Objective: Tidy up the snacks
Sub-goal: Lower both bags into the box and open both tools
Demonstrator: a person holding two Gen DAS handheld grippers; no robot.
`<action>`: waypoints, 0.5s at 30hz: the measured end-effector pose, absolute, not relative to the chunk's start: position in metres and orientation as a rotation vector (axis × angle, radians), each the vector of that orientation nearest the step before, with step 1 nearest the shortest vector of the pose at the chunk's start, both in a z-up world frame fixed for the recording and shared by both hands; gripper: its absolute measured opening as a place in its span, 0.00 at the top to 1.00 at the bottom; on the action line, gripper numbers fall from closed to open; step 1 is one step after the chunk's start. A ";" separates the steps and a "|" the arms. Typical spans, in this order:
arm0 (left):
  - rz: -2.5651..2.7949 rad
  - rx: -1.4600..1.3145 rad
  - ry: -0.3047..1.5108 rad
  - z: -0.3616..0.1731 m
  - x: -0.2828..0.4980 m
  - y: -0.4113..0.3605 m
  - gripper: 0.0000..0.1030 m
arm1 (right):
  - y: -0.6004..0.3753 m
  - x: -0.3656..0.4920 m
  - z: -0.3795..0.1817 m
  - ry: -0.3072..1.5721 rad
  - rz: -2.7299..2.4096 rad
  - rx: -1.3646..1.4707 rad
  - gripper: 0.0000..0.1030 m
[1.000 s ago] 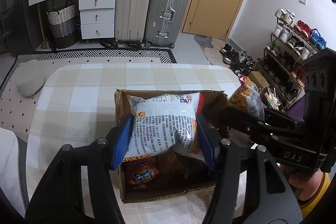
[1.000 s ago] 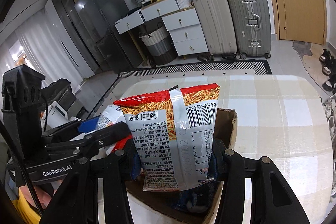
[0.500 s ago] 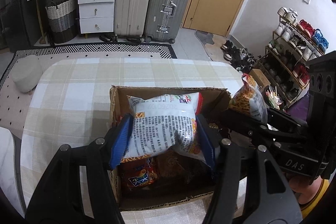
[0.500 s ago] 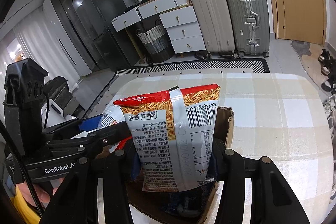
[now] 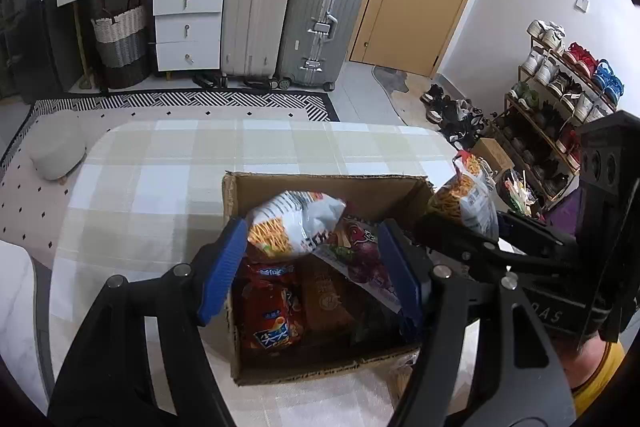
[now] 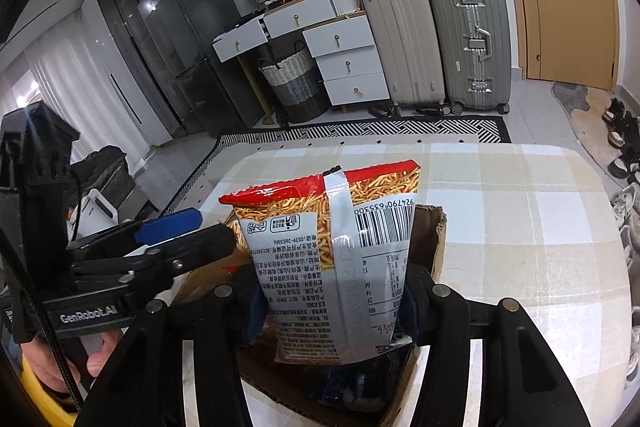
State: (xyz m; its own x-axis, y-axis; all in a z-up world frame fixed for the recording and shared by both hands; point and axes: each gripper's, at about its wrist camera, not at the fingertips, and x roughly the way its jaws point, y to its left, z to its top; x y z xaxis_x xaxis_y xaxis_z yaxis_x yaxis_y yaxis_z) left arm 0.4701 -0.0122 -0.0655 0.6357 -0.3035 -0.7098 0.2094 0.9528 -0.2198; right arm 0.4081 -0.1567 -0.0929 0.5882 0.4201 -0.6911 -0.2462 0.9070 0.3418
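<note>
Indoors, checked tablecloth (image 5: pixel 168 179) beneath cardboard box (image 5: pixel 320 183).

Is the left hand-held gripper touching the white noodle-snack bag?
Apart. The left wrist view shows left hand-held gripper open, white noodle-snack bag lying in the cardboard box, clear of both pads.

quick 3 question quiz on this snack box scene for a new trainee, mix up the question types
1. True or false: the left claw is clamped on a snack bag.
2. Which claw holds the red-topped noodle snack bag?
A. left
B. right
C. neither
3. Fill in: the snacks already put away lie in a ______ box on the checked tablecloth.

Key:
1. False. Its blue pads are spread apart above the box, and the white snack bag lies loose in the box between them.
2. B. The right claw grips the bag's lower part, holding it upright.
3. cardboard
</note>
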 end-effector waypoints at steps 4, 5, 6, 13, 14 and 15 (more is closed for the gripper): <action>-0.286 -0.133 0.815 -0.053 0.450 -0.003 0.32 | -0.155 0.404 -0.087 0.846 0.399 0.213 0.47; -0.288 -0.135 0.810 -0.050 0.445 -0.002 0.31 | -0.154 0.403 -0.085 0.843 0.396 0.210 0.47; -0.290 -0.134 0.806 -0.047 0.441 0.000 0.29 | -0.153 0.402 -0.084 0.841 0.400 0.210 0.46; -0.284 -0.111 0.796 -0.031 0.407 0.008 0.27 | -0.142 0.389 -0.073 0.784 0.349 0.114 0.13; -0.287 -0.115 0.793 -0.029 0.401 0.010 0.27 | -0.141 0.386 -0.070 0.777 0.343 0.109 0.13; -0.289 -0.114 0.791 -0.026 0.397 0.011 0.27 | -0.142 0.382 -0.066 0.768 0.349 0.119 0.13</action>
